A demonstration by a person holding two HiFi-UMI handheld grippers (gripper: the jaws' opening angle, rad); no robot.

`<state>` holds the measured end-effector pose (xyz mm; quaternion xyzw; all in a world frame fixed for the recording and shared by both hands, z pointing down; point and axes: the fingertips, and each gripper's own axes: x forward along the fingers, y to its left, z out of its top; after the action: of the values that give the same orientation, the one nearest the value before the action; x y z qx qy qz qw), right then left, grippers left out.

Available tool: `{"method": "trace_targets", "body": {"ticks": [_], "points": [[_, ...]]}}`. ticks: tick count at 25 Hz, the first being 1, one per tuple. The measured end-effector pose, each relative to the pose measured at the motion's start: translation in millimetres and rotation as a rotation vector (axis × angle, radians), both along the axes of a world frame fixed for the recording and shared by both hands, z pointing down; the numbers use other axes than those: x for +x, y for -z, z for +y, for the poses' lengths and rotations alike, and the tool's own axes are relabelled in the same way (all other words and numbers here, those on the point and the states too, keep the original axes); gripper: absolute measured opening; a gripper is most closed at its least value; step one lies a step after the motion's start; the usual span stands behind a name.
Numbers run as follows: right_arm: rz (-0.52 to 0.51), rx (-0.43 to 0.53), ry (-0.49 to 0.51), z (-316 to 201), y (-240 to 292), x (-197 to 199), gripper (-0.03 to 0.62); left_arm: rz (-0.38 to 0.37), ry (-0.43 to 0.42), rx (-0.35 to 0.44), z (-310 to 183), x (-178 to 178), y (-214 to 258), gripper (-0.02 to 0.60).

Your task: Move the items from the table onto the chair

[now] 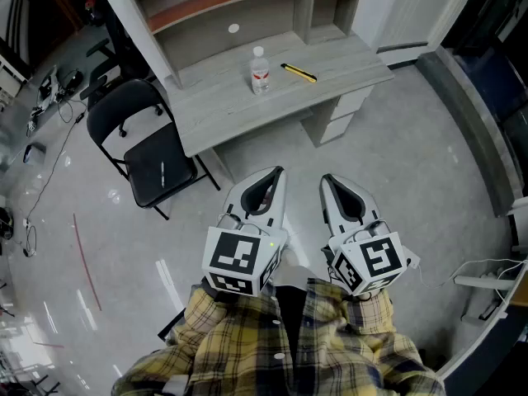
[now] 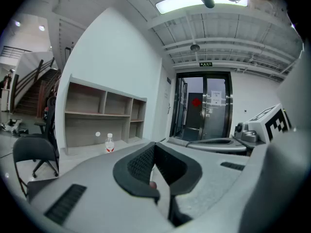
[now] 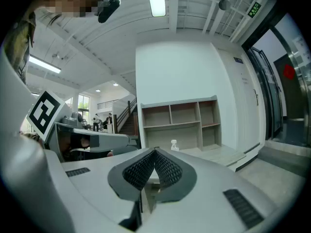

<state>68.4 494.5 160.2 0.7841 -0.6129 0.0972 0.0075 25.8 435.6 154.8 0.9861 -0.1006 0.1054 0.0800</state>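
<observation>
A clear water bottle point(image 1: 260, 71) with a red label stands on the grey desk point(image 1: 223, 106), and a yellow utility knife point(image 1: 299, 73) lies just to its right. A black folding chair point(image 1: 148, 151) stands left of the desk with a thin pen-like item point(image 1: 162, 172) on its seat. My left gripper point(image 1: 279, 170) and right gripper point(image 1: 325, 177) are held side by side near my body, well short of the desk, both shut and empty. The bottle point(image 2: 109, 143) shows far off in the left gripper view, and the bottle point(image 3: 173, 145) shows far off in the right gripper view too.
Shelving point(image 1: 239, 7) rises from the back of the desk, and a drawer unit point(image 1: 338, 118) sits under its right end. Cables and gear point(image 1: 41, 106) lie on the floor at the left. A red rod point(image 1: 86, 261) lies on the floor. Glass doors point(image 2: 201, 108) stand to the right.
</observation>
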Motion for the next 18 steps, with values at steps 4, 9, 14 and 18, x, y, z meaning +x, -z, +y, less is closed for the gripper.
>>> {"method": "trace_targets", "body": {"ticks": [4, 9, 14, 18], "points": [[0.004, 0.004, 0.006, 5.1, -2.2, 3.3, 0.017, 0.002, 0.007, 0.005, 4.0, 2.6, -1.3, 0.003], [0.011, 0.009, 0.015, 11.3, -0.6, 5.8, 0.018, 0.005, 0.019, 0.005, 10.0, 5.9, -1.3, 0.003], [0.006, 0.009, 0.014, 16.7, -1.5, 12.6, 0.017, 0.001, 0.028, 0.003, 12.8, 10.6, -2.3, 0.003], [-0.003, 0.005, 0.027, 16.3, -6.9, 18.0, 0.018, -0.002, 0.043, 0.002, 9.6, 15.0, -4.9, 0.003]]}}
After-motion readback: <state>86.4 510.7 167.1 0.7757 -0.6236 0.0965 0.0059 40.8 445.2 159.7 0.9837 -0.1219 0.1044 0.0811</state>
